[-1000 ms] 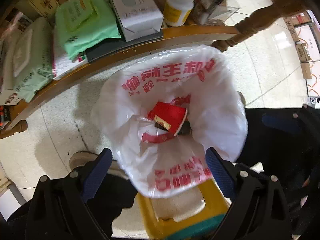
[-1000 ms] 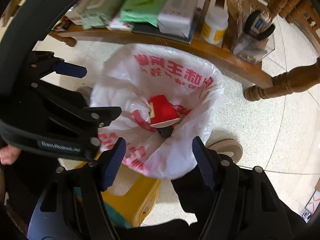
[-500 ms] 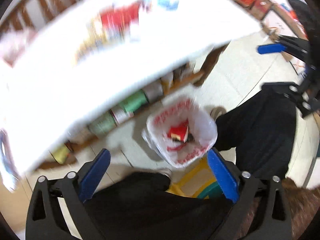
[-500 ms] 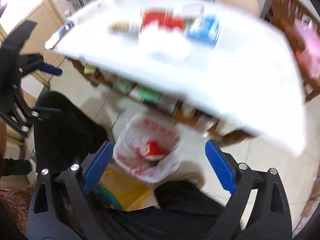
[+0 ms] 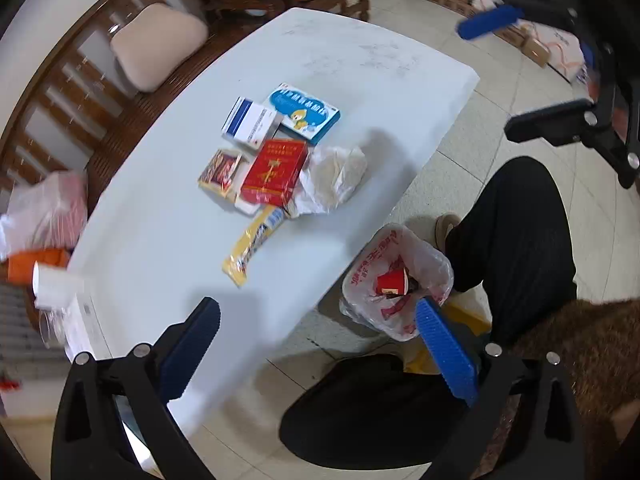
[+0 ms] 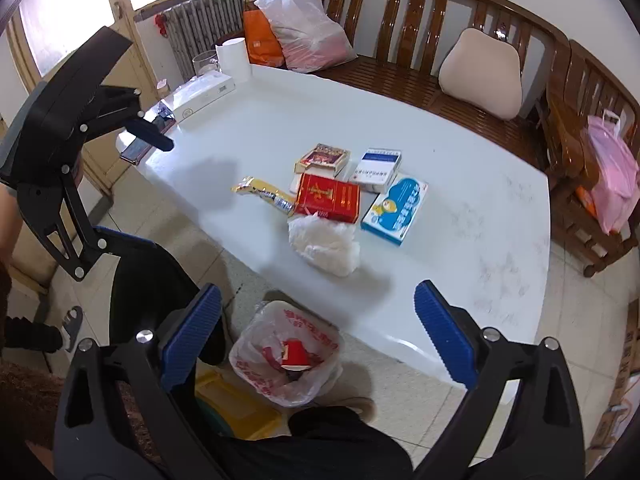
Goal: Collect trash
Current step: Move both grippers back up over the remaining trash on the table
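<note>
The white desk (image 6: 460, 208) is carrying a cluster of boxes and wrappers, the red box (image 6: 328, 197) among them. The trash bag (image 6: 286, 354) is sitting on the floor beside it, holding a red carton (image 6: 295, 354). The right gripper (image 6: 318, 330), its fingers just having spread, is gaping empty; the left gripper (image 5: 318, 350) is hanging released, empty too.

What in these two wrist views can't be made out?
- Trash bag: anything under the red carton is hidden by the carton and the bag folds, in both views.
- Box beneath the big red box: mostly covered, right view.
- Yellow stool: blocked by the left gripper's finger and the bag, left view.
</note>
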Demonstrator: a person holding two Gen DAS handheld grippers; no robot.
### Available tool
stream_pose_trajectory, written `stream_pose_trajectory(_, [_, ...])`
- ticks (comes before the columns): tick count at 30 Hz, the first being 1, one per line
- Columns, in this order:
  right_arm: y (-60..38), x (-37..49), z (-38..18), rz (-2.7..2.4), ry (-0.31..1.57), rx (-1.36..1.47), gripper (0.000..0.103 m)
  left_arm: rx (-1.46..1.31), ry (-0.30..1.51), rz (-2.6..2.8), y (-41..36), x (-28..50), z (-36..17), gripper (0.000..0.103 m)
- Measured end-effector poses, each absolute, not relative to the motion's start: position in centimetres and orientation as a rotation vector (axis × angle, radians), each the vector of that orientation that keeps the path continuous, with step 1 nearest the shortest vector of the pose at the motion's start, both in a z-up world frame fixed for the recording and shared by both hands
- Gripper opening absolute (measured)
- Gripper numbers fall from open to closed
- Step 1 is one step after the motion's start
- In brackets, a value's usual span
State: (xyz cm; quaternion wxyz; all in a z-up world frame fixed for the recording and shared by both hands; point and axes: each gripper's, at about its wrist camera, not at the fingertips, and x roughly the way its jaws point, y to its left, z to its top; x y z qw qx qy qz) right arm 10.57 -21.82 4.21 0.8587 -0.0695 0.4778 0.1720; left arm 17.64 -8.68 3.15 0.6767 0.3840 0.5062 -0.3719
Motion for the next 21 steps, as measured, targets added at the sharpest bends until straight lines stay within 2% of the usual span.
stream_pose_trajectory(8, [-20.8, 13.7, 3.6, 0.391, 1.037, -0.177, 0.095, 0.875, 1.139, -0.926, -9.6, 20.1, 1.5, 0.096])
stream_pose_trajectory(21, [-19.4, 18.8, -1.9, 0.444, 1.153, -0.177, 0.095, 0.922, 1.194, -0.98, -9.5, 23.5, -4.4, 0.096])
